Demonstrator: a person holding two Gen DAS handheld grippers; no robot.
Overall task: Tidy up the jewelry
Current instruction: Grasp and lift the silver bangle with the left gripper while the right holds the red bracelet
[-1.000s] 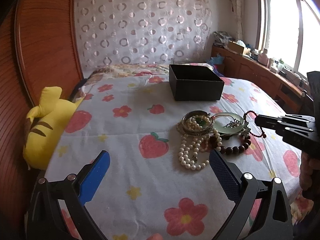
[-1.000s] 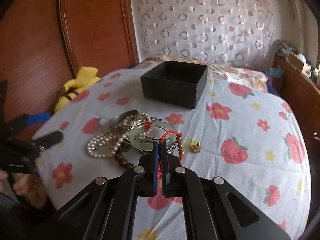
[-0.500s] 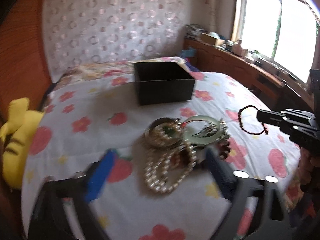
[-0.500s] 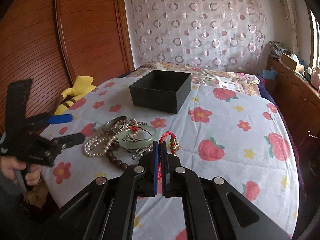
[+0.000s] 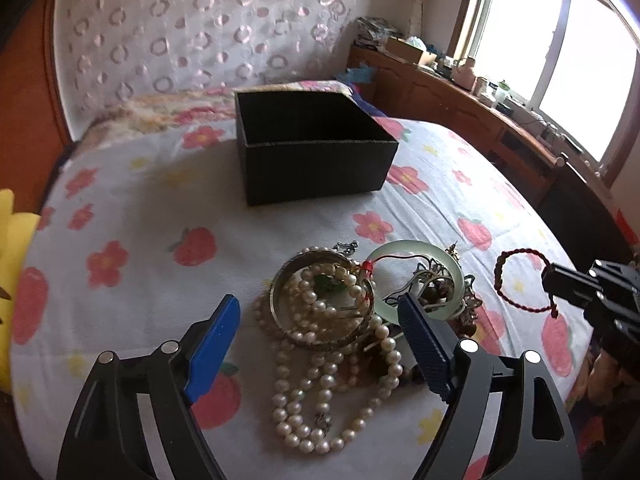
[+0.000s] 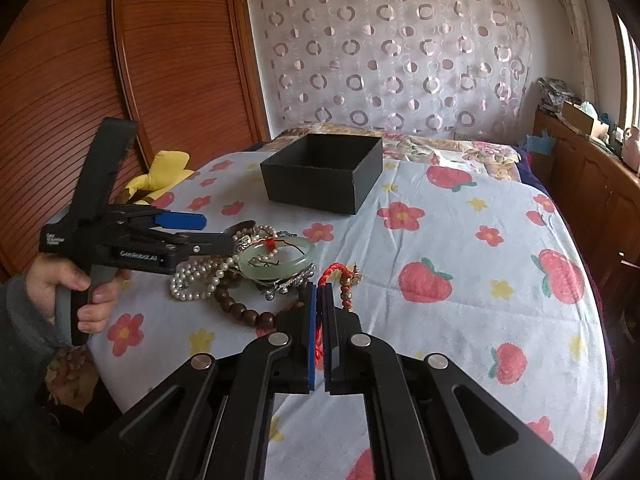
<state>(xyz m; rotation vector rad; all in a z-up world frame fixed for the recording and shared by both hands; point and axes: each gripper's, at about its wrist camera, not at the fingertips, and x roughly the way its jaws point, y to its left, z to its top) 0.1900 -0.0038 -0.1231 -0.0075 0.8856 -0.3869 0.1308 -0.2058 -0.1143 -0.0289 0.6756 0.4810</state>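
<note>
Here, nearest the viewer, the right gripper (image 6: 318, 308) has its fingers closed tight on a red cord bracelet (image 5: 520, 280), which hangs lifted off the bed. Beside it, the left gripper (image 5: 320, 336) hovers over the jewelry pile (image 5: 340, 320), its blue-padded fingers wide apart and opening further; they flank the heap without pressing on anything. A hand (image 6: 76, 288) in a grey sleeve holds the left gripper's handle.

The pile lies on a bed (image 6: 460, 240) covered by a sheet printed with flowers and strawberries. Countable in it: one pearl necklace (image 5: 320, 392) looped in several strands, one metal bangle (image 5: 320, 308), one pale green jade bangle (image 5: 420, 280), one string of dark brown wooden beads (image 6: 244, 312), and a few small silver and gold pieces too tangled to count.

Farther back, well apart from the pile, stands one open black box (image 5: 312, 152). What shows of its inside looks empty, so the sorting appears barely begun: one bracelet is in hand, everything else is left. A yellow plush toy (image 6: 160, 174) sits at the bed's edge.
</note>
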